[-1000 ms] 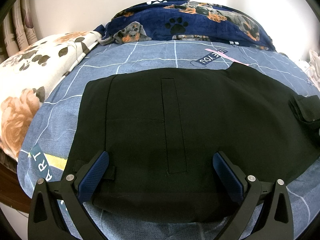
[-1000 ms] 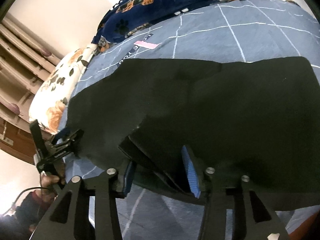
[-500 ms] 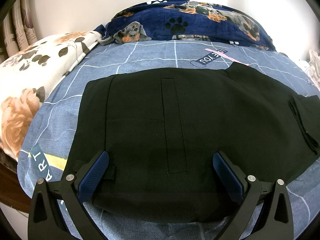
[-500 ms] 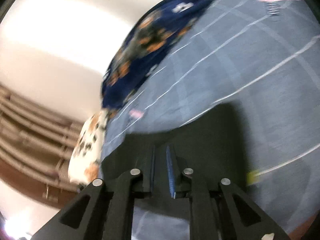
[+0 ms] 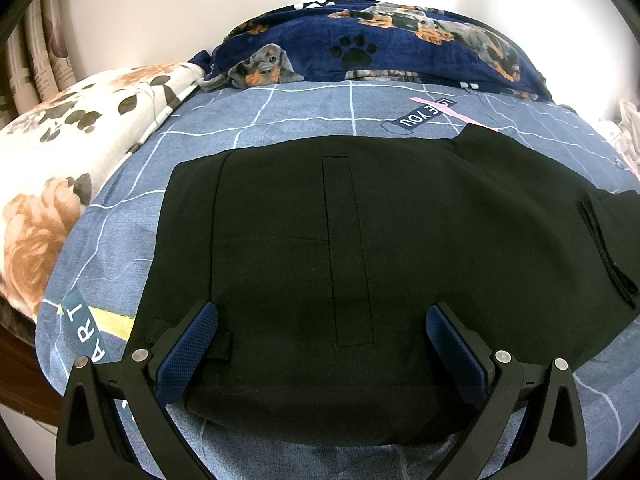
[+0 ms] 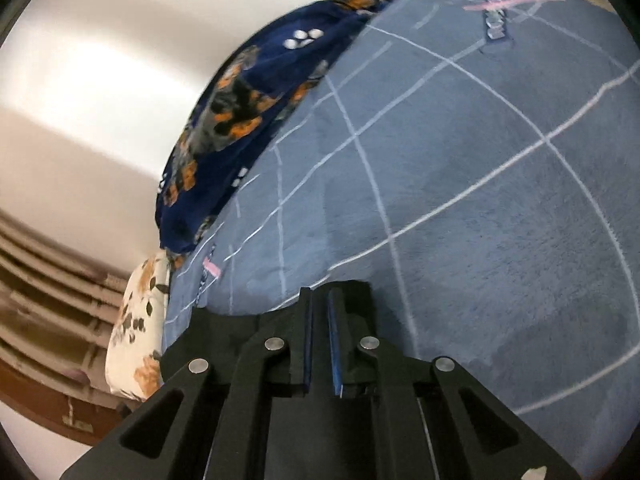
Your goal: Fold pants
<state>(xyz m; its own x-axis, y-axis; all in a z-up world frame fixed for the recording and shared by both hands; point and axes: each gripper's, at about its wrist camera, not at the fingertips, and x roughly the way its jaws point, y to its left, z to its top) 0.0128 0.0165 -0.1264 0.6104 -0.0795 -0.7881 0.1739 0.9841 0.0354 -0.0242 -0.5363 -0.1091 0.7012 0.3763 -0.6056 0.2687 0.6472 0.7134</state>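
Black pants [image 5: 400, 240] lie flat across the blue checked bedspread [image 5: 304, 108], waistband toward me. My left gripper [image 5: 322, 312] hovers open over the waistband end, its blue pads [image 5: 192, 344] spread wide and nothing pinched. At the right edge of that view a layered fold of the pants [image 5: 604, 240] is raised. In the right wrist view my right gripper [image 6: 318, 296] has its jaws closing to a narrow slit with black pants fabric [image 6: 224, 332] caught between the pads and bunched around the fingers. Most of the pants are hidden there.
A navy dog-print blanket [image 5: 400, 48] is heaped at the back of the bed. A floral pillow [image 5: 60, 168] lies at the left, beside a wooden headboard [image 6: 48, 320]. A white wall stands behind, and white cloth [image 5: 628, 128] shows at the far right.
The right gripper's jaws narrowed onto the pants fabric, and it swung sideways and rolled, so its view now shows mostly bedspread. In the left view the fold at the right shifted. The left gripper stayed put.
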